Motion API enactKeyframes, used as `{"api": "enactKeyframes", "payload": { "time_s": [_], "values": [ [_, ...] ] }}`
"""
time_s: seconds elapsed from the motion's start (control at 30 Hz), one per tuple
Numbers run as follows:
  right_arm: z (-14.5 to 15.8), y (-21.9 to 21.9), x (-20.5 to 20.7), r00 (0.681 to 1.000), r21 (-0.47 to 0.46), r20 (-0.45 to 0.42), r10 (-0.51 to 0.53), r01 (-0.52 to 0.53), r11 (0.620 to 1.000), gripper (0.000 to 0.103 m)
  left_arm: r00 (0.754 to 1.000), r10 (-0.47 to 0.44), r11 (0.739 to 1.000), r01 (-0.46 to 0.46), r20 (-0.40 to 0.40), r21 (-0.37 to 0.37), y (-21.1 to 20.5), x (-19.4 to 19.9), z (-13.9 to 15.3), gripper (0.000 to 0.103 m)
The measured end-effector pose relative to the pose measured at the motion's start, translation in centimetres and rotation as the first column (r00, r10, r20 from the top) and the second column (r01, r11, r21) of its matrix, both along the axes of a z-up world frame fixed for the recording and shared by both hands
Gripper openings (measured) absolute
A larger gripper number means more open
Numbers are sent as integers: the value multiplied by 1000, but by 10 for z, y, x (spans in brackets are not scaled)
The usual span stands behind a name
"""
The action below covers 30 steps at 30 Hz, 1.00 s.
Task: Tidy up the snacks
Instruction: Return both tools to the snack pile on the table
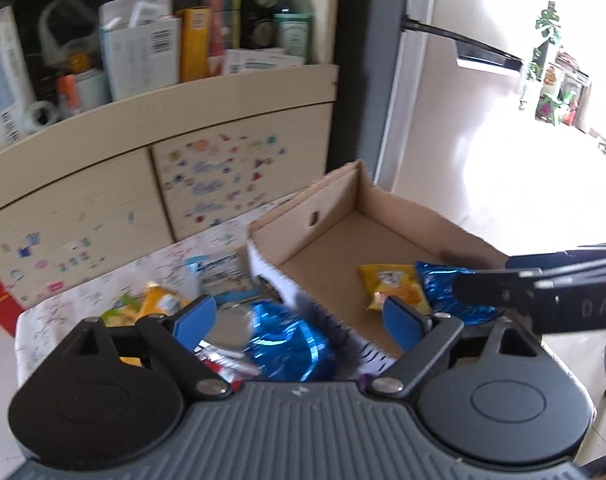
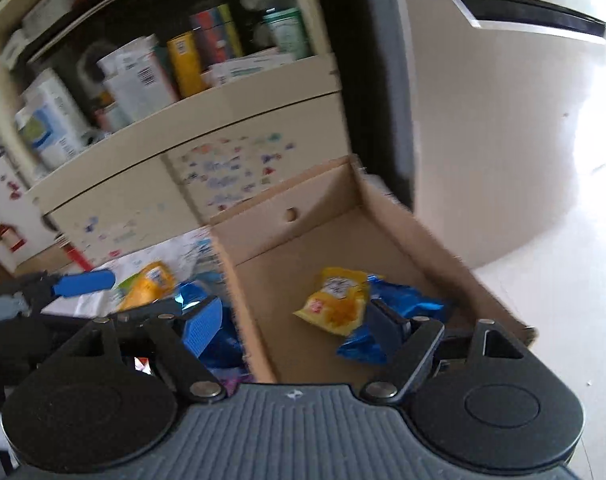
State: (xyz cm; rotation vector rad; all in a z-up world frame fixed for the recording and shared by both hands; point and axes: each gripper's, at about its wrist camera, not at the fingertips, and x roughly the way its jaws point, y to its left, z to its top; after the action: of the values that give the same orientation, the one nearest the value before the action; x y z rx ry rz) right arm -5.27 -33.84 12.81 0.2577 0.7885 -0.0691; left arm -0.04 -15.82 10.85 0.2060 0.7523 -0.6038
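Observation:
A shallow cardboard box (image 1: 315, 216) (image 2: 283, 216) sits on the scribbled white table cover (image 1: 63, 312). Inside it lie a yellow snack packet (image 1: 395, 284) (image 2: 335, 300) and a blue foil packet (image 1: 451, 296) (image 2: 407, 304). My left gripper (image 1: 299, 320) is open above a blue foil snack (image 1: 287, 344) lying on the table just left of the box, and nothing is pinched. My right gripper (image 2: 295, 328) is open over the box's near end, just above the two packets; its black fingers (image 1: 487, 292) reach in from the right in the left wrist view.
More snacks lie on the table left of the box: a yellow-orange packet (image 1: 155, 304) (image 2: 147, 288) and a white-blue packet (image 1: 215, 268). Behind stands a cream cabinet (image 1: 183, 136) with stickered doors and a shelf of boxes and bottles. Bright floor (image 1: 523, 184) lies to the right.

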Motion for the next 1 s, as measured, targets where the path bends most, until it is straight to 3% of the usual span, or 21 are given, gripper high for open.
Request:
{"api": "enactKeyframes", "payload": {
  "time_s": [0.23, 0.53, 1.0],
  "values": [
    [-7, 29, -2, 990, -16, -18, 140, -140, 990, 84, 1000, 11, 999, -11, -4, 52, 30, -7, -1, 92],
    [-35, 63, 0, 950, 108, -110, 293, -282, 953, 84, 999, 33, 990, -28, -29, 136, 70, -13, -18, 92],
    [-70, 90, 0, 918, 27, -236, 320, -323, 946, 84, 977, 117, 974, -77, -178, 215, 116, -13, -69, 92]
  ]
}}
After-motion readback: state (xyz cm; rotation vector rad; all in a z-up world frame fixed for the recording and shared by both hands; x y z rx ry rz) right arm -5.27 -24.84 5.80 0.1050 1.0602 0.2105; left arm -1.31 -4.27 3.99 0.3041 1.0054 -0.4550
